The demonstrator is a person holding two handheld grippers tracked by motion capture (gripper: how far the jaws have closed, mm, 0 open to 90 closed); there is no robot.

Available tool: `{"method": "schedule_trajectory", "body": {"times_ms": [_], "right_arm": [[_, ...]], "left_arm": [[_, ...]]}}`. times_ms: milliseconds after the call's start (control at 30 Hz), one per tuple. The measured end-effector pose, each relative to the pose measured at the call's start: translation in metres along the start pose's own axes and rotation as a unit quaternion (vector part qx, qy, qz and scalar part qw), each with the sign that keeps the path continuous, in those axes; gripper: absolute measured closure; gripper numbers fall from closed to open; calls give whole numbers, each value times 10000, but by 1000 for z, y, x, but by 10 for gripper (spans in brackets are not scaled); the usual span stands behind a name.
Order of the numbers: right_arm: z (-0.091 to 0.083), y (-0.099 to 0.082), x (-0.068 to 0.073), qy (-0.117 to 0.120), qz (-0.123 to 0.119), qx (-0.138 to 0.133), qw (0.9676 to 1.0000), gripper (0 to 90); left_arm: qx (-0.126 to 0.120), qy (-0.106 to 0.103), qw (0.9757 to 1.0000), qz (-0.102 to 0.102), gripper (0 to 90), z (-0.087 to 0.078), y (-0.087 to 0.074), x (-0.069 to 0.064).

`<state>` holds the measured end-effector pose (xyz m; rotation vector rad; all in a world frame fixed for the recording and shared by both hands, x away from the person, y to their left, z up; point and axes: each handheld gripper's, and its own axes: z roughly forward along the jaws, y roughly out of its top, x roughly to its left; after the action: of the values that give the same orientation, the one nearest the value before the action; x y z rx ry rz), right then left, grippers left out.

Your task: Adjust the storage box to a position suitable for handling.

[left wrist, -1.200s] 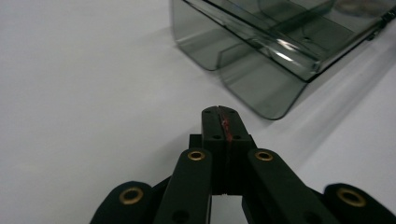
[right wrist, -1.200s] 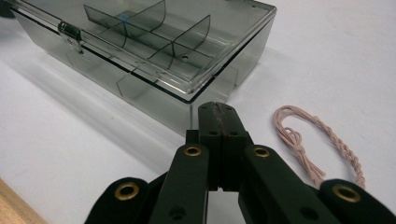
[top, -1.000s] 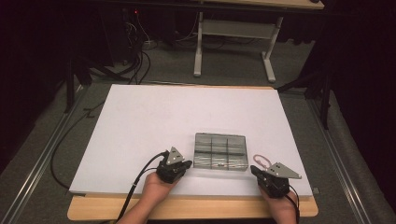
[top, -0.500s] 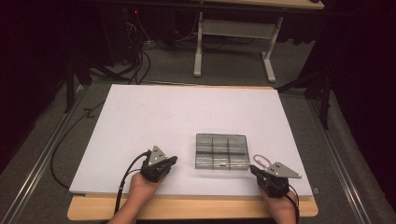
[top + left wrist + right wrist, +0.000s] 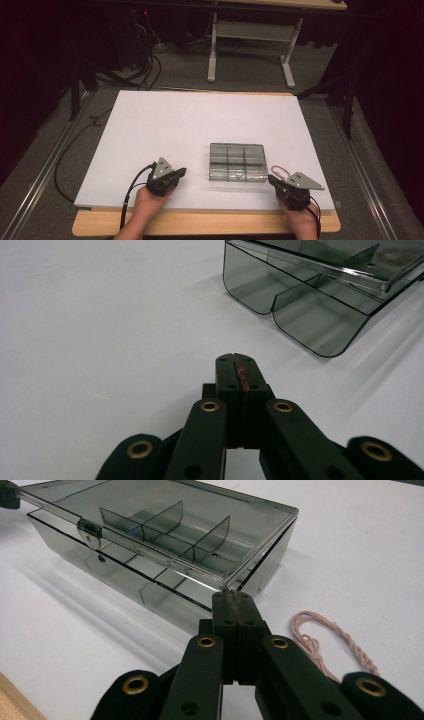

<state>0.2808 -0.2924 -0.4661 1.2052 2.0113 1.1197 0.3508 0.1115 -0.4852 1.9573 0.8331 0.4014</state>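
The clear plastic box (image 5: pixel 237 163) sits between both grippers near the table's (image 5: pixel 150 120) front edge. It looks light, rigid, slick and empty. The right gripper (image 5: pixel 233 600), jaws pressed together, touches its lid corner; the left gripper (image 5: pixel 236 362), likewise closed, rests apart. Best grasped by a side wall.

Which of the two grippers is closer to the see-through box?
The right gripper. Its shut fingers come right up to the box's near corner, by the pink string. The left gripper sits apart from it.
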Motion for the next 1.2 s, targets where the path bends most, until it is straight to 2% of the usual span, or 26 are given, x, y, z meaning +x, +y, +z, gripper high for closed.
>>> {"method": "schedule_trajectory", "body": {"times_ms": [200, 300, 467, 700, 933, 1200], "right_arm": [[-1, 3, 0, 2, 12, -76, 10000, 900], [-1, 4, 0, 9, -2, -102, 9999, 900], [-2, 7, 1, 19, -8, -152, 9999, 900], [-3, 12, 0, 37, -22, -243, 9997, 900], [-3, 15, 1, 51, -53, -277, 9996, 900], [-2, 17, 3, 82, -63, -307, 9995, 900]], "left_arm": [[64, 31, 9999, -90, 900, 2, 2, -4], [48, -99, 9999, -23, 900, 4, 4, -12], [-86, -445, 9989, 67, 898, 5, 9, -25], [-189, -698, 9973, 136, 900, 11, 20, -37], [-306, -777, 9964, 127, 900, 16, 26, -42], [-317, -908, 9952, 166, 900, 23, 34, -49]]}}
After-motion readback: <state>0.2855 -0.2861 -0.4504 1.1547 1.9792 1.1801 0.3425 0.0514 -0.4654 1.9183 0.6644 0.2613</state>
